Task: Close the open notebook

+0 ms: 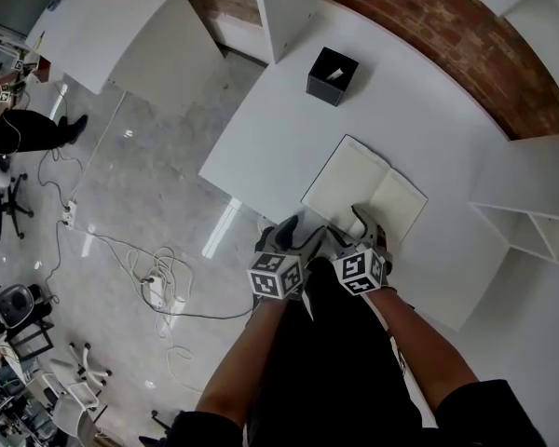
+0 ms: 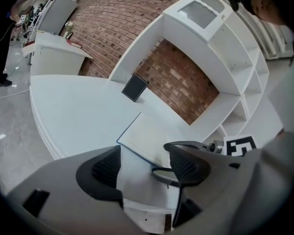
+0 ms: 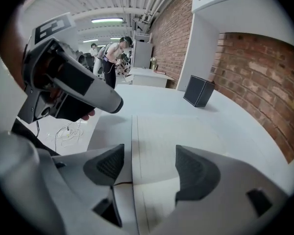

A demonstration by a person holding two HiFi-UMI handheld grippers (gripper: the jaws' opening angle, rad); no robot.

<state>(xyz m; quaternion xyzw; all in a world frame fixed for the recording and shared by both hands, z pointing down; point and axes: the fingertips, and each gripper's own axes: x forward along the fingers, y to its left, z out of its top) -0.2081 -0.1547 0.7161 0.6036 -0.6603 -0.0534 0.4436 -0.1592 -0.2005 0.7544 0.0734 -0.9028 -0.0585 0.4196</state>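
The open notebook [image 1: 364, 193] lies flat on the white table [image 1: 279, 128], blank cream pages up, near the table's front edge. My right gripper [image 1: 354, 227] hovers open at the notebook's near edge. In the right gripper view its jaws [image 3: 148, 165] straddle the left edge of the notebook [image 3: 176, 131]: one over the table, one over the page. My left gripper [image 1: 293, 233] is open just left of it, off the notebook's near corner. In the left gripper view the notebook [image 2: 147, 133] lies beyond the open left gripper [image 2: 146, 166]. Neither gripper holds anything.
A black box [image 1: 333, 75] stands at the table's far side, also visible as the black box [image 3: 198, 92] past the notebook. White shelving [image 1: 531, 222] stands to the right and a brick wall [image 1: 429, 17] behind. Cables [image 1: 154, 282] lie on the floor to the left.
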